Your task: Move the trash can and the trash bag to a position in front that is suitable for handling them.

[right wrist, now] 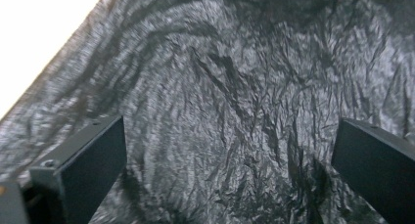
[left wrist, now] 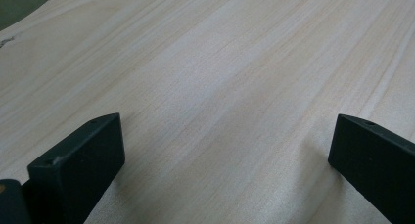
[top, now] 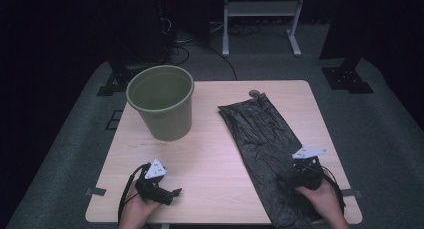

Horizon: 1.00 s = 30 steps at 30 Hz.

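green bin point(top: 161, 102) upright, black bag point(top: 265, 139) flat beside

You've got one black plastic bag point(top: 267, 149), one green bin point(top: 161, 107), one wooden worktop point(top: 210, 164), two tools: your left tool point(top: 172, 193), your right tool point(top: 295, 181)

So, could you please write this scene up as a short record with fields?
surface: wooden table
bin: green, upright, far left of table
bag: black, crumpled, flat along the right side
left tongs: open over bare wood near the front edge
right tongs: open above the bag's near end
held: nothing
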Tool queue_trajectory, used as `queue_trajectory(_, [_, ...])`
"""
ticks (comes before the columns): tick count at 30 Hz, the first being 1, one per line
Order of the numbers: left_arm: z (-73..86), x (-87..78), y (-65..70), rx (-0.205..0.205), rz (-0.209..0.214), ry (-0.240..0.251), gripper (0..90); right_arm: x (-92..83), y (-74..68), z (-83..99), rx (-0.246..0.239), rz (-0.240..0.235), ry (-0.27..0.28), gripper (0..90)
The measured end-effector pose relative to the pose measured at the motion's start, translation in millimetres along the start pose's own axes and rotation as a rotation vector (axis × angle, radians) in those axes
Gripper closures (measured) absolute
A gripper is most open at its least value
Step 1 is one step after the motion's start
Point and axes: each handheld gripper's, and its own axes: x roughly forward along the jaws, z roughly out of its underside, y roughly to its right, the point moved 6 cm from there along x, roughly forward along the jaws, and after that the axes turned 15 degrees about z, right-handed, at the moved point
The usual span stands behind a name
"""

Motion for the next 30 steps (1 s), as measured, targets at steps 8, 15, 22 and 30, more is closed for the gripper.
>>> queue_trajectory(8, [0.5, -3.0, -2.7, -0.033, 0.014, 0.022, 0.0, 8.7, -4.9, 5.3, -0.009, 0.006, -0.021, 0.0])
queue_trajectory(15, [-1.4, -10.4, -5.0, -0.044, 0.004, 0.034, 0.0, 9.3, -4.7, 7.7, 0.015, 0.009, 0.016, 0.0])
queue_trajectory(22, [-8.7, -20.7, -3.4, -0.044, -0.008, 0.056, 0.0, 8.2, -4.7, 8.8, 0.016, 0.010, 0.014, 0.0])
queue_trajectory(30, [-22.0, -37.1, -3.0, -0.047, -0.028, 0.086, 0.0, 8.2, -4.6, 8.8, 0.016, 0.009, 0.014, 0.0])
